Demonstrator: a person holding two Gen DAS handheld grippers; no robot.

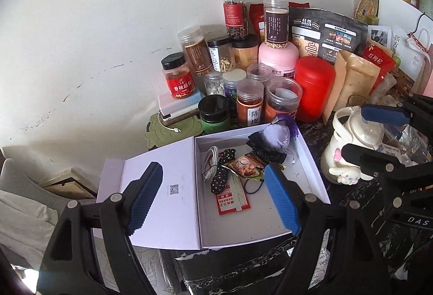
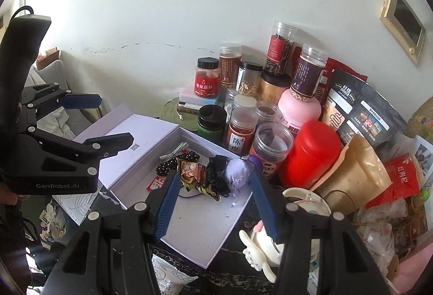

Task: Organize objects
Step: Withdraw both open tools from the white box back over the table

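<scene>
An open white box (image 1: 243, 227) (image 2: 200, 227) lies on the dark marble top, its lid (image 1: 176, 159) folded out to the left. Inside are a white cable (image 1: 209, 162), a black polka-dot bow (image 1: 222, 173), a snack packet (image 1: 245, 167) (image 2: 190, 171), a black scrunchie (image 1: 263, 150) (image 2: 216, 167), a lavender sachet (image 1: 276, 136) (image 2: 238, 173) with a purple tassel, and a red-and-white packet (image 1: 232, 200). My left gripper (image 1: 213, 169) (image 2: 116, 118) hovers open above the box and lid, holding nothing. My right gripper (image 2: 215, 174) (image 1: 354, 131) is open over the box's right end, also with nothing in it.
Several spice jars (image 1: 249, 102) crowd the wall behind the box, with a red canister (image 1: 314, 89) (image 2: 308, 154), a pink bottle (image 1: 278, 54), a black Quaker bag (image 1: 324, 35) and a kraft pouch (image 1: 351, 78). A white jug with a rabbit figure (image 1: 338, 132) (image 2: 259, 243) stands right of the box.
</scene>
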